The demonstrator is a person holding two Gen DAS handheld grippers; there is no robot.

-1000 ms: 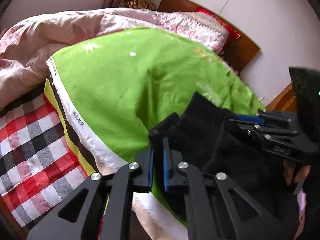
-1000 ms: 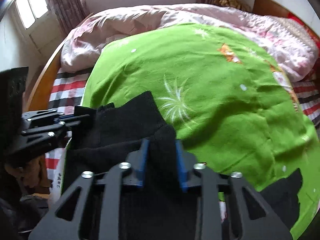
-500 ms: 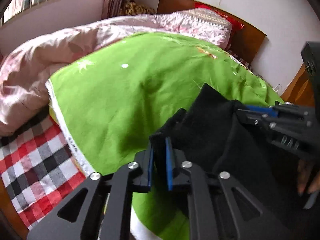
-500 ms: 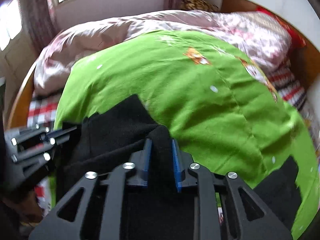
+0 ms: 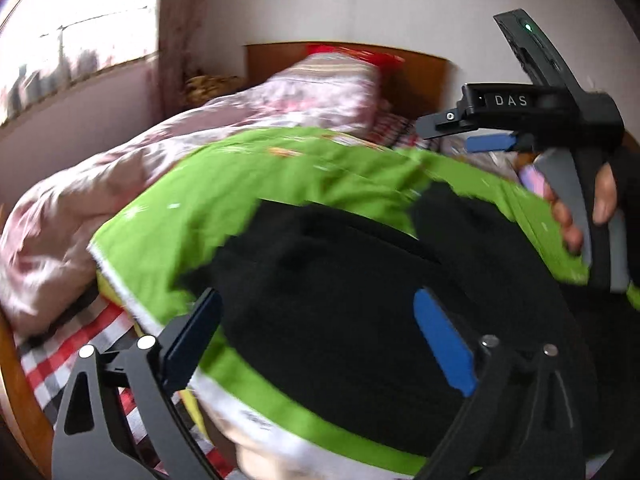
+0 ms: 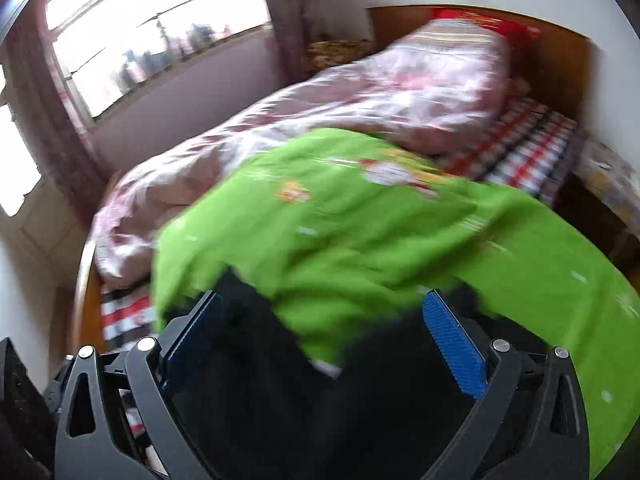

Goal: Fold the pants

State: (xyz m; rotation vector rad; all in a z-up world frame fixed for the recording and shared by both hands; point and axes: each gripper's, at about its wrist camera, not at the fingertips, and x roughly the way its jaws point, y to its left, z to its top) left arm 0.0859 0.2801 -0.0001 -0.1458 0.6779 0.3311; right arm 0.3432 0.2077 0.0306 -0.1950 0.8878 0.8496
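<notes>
The black pants (image 5: 340,320) lie spread on the green sheet (image 5: 224,208), blurred by motion. My left gripper (image 5: 316,300) hovers over them with its jaws opening wide. The cloth shows between the blue pads (image 5: 444,344), but neither pad presses on it. My right gripper (image 6: 322,304) is also opening, above the pants' edge (image 6: 280,400) where black cloth meets the green sheet (image 6: 360,240), and its pads are free of it. In the left wrist view the right gripper (image 5: 448,136) is up at the right, held by a hand (image 5: 600,200).
A pink floral quilt (image 6: 320,120) is bunched along the far side of the bed. A red checked sheet (image 5: 60,356) shows at the bed's left edge, above the wooden frame (image 5: 16,380). A wooden headboard (image 6: 560,60) and a window (image 6: 140,40) lie beyond.
Both grippers were shut on folds of the black pants; now both have let go, spread wide and drawn up and back. The pants have dropped onto the green sheet.
</notes>
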